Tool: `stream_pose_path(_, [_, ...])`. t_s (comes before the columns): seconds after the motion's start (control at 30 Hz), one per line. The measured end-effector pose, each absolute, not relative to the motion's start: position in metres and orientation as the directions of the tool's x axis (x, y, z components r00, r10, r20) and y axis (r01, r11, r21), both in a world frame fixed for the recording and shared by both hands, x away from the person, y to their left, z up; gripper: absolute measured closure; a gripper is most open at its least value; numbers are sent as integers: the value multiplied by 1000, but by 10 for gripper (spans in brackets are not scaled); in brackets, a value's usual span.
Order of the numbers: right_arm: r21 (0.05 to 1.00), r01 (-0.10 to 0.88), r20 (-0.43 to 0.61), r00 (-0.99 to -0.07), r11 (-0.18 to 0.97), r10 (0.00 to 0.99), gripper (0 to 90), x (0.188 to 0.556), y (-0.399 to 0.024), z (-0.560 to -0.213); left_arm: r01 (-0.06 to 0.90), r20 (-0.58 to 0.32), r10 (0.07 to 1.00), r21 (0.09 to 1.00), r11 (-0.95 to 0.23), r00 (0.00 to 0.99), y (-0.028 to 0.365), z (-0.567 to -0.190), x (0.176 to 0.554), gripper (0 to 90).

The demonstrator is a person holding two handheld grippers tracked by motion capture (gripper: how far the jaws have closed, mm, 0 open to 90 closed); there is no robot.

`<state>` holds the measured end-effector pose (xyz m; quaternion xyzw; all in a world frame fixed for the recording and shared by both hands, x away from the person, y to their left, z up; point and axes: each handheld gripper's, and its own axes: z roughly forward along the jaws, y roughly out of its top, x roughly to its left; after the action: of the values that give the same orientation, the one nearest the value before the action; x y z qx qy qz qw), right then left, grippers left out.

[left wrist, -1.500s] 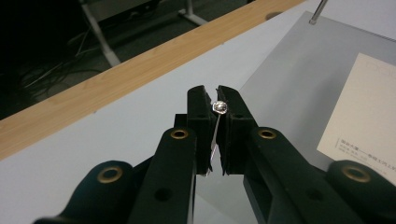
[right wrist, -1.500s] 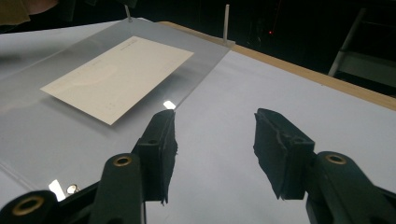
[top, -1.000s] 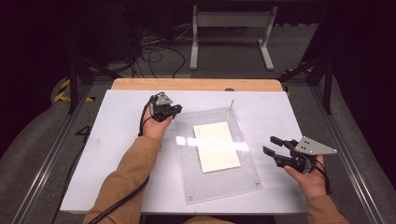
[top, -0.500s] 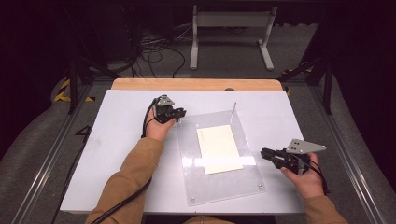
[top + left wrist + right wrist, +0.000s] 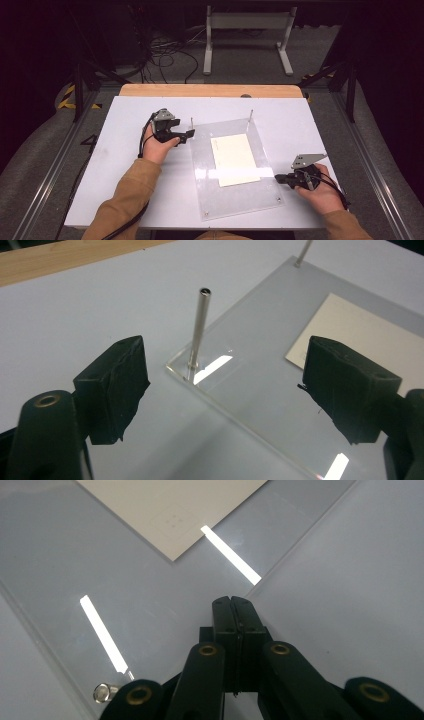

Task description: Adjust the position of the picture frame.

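Nearest, the right gripper [image 5: 278, 178], jaws just closed together with nothing between them, presses on the right edge of the clear acrylic sheet [image 5: 235, 200] covering a cream paper rectangle [image 5: 235, 159]. Farther left, the left gripper [image 5: 220, 390], jaws just opened wide, straddles the upright thin metal post [image 5: 198, 330], which stands ahead between them.
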<state>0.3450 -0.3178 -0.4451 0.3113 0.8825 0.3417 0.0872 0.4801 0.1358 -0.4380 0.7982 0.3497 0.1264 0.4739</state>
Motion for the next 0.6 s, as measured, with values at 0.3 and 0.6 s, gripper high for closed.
stream_pose_path(0.3, [645, 490, 78, -805, 586, 588, 900, 346, -318, -445, 434, -95, 679, 830, -350, 728, 153, -436, 455, 170])
stream_pose_path(0.6, [652, 499, 193, -838, 571, 511, 900, 351, -309, -450, 443, -103, 689, 831, -337, 717, 157, -437, 454, 176])
